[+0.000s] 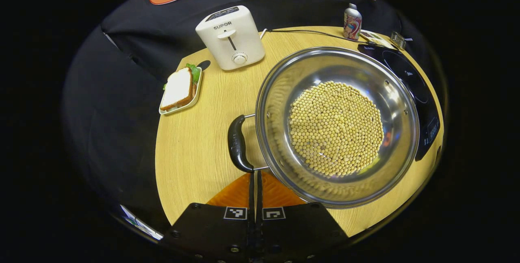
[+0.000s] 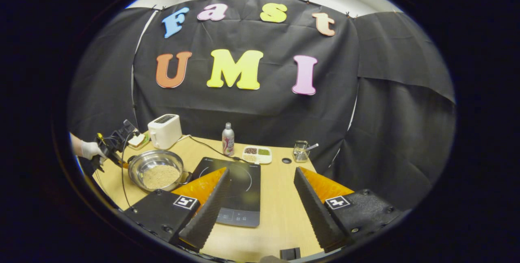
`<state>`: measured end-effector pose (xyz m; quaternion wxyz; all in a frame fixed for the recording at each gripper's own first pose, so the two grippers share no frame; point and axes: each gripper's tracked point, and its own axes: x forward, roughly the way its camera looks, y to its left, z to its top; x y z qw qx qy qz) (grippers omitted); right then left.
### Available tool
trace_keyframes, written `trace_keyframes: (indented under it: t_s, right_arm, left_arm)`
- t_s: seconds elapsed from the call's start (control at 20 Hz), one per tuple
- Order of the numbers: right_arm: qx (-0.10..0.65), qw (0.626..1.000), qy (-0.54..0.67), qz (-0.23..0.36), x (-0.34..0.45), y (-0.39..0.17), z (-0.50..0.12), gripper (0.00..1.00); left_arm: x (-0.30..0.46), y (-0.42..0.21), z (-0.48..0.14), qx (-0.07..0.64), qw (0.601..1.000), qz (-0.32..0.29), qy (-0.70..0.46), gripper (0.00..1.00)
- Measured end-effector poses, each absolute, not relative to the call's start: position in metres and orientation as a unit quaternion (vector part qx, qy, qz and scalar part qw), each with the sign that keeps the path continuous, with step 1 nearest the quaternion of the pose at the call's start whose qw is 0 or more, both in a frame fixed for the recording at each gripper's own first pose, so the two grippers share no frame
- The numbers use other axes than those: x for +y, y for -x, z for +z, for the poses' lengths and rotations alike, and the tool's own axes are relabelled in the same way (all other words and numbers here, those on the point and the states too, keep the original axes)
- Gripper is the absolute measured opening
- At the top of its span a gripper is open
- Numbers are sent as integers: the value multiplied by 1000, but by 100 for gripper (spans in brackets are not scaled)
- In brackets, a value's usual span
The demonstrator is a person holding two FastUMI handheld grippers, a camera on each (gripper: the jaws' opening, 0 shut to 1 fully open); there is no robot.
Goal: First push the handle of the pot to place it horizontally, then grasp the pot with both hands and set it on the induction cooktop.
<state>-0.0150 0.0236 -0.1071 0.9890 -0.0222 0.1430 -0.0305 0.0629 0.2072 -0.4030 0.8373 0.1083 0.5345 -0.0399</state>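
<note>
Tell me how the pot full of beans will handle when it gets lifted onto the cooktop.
The pot is a rigid steel shell, so it shouldn't flex. The layer of beans covering its bottom probably makes it fairly heavy, and the loose beans would likely slide to one side if it tilts. Its polished rim looks slippery, so the looped handle seems the safer grip.

Left tongs (image 1: pixel 256 181) pressed together, tips forward; right tongs (image 2: pixel 260 181) spread wide, level; gloved hand (image 2: pixel 90 149) gripping the left.

Black claw (image 2: pixel 260 198) bodies, square tag stickers, ridged pads, white-gloved hand (image 2: pixel 90 149)
</note>
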Motion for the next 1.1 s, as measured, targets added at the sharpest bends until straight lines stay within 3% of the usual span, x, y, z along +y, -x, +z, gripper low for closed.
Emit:
trace_keyframes:
  t_s: [0.3,0.55,0.6,0.7,0.8,0.85,0.9,0.95,1.0,1.1]
  right_arm:
    - [138,990,11,-29,34,5,-103,98]
    - [169,985,-9,14,70,-9,-119,99]
    - [175,984,-5,25,80,-13,-122,97]
    - [188,981,0,48,101,-21,-131,97]
    - [207,976,-5,72,125,-31,-143,99]
    - [218,972,-10,83,137,-37,-149,99]
    - [234,968,-14,91,149,-43,-161,99]
    - [251,963,-19,101,161,-50,-170,97]
    - [262,958,-23,113,174,-55,-176,99]
    - [279,951,-19,131,195,-71,-189,99]
  left_arm:
    - [212,-60,-388,505,857,-31,-97,0]
    - [222,-58,-352,443,892,3,-87,0]
    - [219,-60,-346,434,898,0,-78,4]
    - [211,-62,-337,418,907,-8,-57,17]
    - [213,-64,-331,413,910,-1,-41,67]
    - [216,-66,-333,414,910,3,-34,81]
    - [218,-68,-333,413,910,9,-29,80]
    - [219,-69,-333,416,909,13,-23,94]
    - [219,-73,-336,420,907,14,-15,99]
    - [219,-78,-341,427,904,18,-15,96]
